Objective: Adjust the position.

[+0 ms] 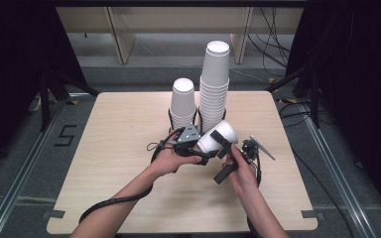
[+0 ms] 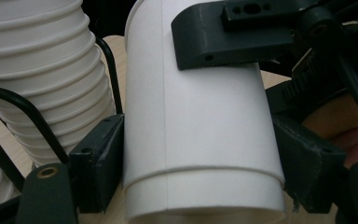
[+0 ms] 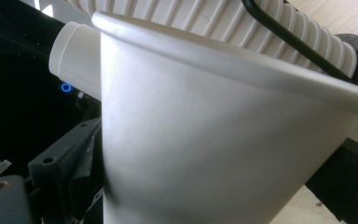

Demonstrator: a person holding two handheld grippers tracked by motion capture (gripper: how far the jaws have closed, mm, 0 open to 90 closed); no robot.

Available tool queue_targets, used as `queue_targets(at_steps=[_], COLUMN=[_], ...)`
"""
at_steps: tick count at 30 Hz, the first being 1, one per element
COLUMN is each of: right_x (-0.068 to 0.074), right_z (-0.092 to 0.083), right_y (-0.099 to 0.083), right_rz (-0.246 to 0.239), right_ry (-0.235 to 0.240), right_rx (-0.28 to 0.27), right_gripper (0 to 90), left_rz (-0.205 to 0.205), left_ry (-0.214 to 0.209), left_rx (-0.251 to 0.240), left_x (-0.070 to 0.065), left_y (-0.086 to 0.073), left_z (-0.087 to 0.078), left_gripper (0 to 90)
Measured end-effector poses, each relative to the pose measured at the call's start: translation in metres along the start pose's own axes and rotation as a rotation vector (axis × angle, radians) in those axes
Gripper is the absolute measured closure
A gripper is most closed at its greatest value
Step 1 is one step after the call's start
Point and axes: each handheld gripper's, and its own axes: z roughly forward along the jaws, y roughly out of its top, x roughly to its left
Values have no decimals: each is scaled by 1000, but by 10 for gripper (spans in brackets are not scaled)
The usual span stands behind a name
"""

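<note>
A white paper cup (image 1: 217, 135) lies tilted above the table's middle, rim up and to the right. My left gripper (image 1: 202, 148) is shut on its base end; in the left gripper view the cup (image 2: 200, 130) sits squeezed between both pads (image 2: 100, 158). My right gripper (image 1: 226, 142) spans the same cup nearer the rim. In the right gripper view the cup (image 3: 191, 154) stands between the dark jaws, and the left pad (image 3: 81, 172) lies against its wall. One jaw of the right gripper (image 2: 233, 39) lies across the cup's far end.
Two stacks of upturned white cups stand just behind in black wire holders (image 1: 171, 119): a short stack (image 1: 183, 101) and a tall stack (image 1: 215, 84). The wooden table (image 1: 129, 173) has bare room to the left, right and front. Cables trail from both grippers.
</note>
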Motion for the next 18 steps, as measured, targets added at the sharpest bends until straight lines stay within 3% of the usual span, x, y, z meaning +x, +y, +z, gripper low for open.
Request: queue_targets(at_steps=[9, 18], right_x=[4, 5], right_z=[0, 0], right_y=[-1, 0], right_rz=[24, -20], right_ry=[9, 14], right_rx=[19, 10], right_gripper=[141, 157], left_rz=[9, 13], left_ry=[11, 14], left_rx=[2, -3], left_x=[0, 0], left_y=[1, 2], left_z=[0, 0], left_gripper=[228, 225])
